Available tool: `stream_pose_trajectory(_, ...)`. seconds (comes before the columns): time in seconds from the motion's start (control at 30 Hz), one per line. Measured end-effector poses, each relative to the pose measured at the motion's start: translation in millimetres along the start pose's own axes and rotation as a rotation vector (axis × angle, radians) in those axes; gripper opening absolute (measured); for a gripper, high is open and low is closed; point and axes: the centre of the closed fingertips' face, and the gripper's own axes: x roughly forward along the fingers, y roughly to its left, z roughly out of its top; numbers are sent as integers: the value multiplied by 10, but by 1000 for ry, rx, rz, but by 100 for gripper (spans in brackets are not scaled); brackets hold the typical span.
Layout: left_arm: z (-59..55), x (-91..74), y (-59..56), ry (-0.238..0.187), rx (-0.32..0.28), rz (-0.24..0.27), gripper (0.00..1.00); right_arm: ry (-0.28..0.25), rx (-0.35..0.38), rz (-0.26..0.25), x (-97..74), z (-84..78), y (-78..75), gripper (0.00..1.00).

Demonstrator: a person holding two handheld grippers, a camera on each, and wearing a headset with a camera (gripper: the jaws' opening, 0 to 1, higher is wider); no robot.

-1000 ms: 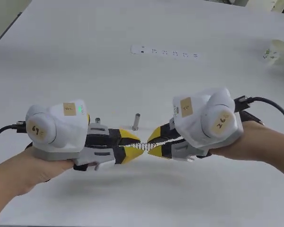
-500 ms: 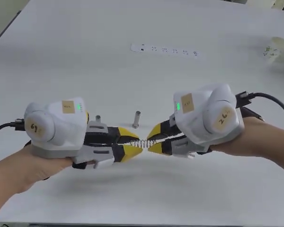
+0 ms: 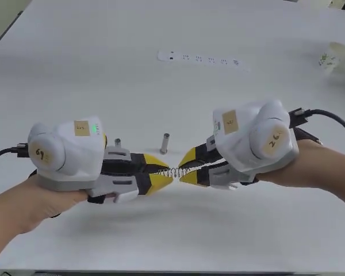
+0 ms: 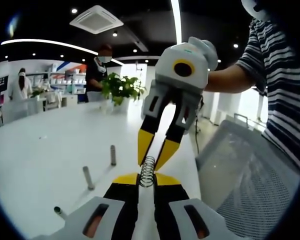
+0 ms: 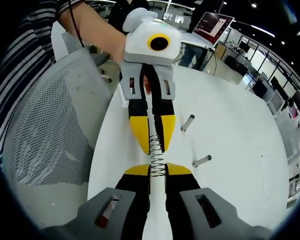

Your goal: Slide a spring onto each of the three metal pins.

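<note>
My left gripper (image 3: 163,174) and right gripper (image 3: 185,168) each pinch one end of the spring (image 3: 173,171), centre frame, just below the nearest pin (image 3: 165,142); the left's bite looks shallow, I think. Light, floppy, quick to flick away: hold it near one end, bore clear.

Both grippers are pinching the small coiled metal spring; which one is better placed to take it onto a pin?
Probably left. The left gripper and right gripper both clamp the small coiled metal spring, but the upright metal pins stand close beside the left's jaws.
</note>
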Motion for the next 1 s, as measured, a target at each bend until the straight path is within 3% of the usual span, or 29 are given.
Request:
stream_pose_trajectory(0.5,1,-17,-75,19,-4,-45,2,-15,-8,7,17,9,64,9)
stream_pose_trajectory(0.67,-2,-17,-90,26,-6,-60,2,13,8,7,1,-125,91,9)
stream_pose_trajectory(1.0,-38,1,-139,47,-6,-86,2,-22,26,6,9,-102,147,9)
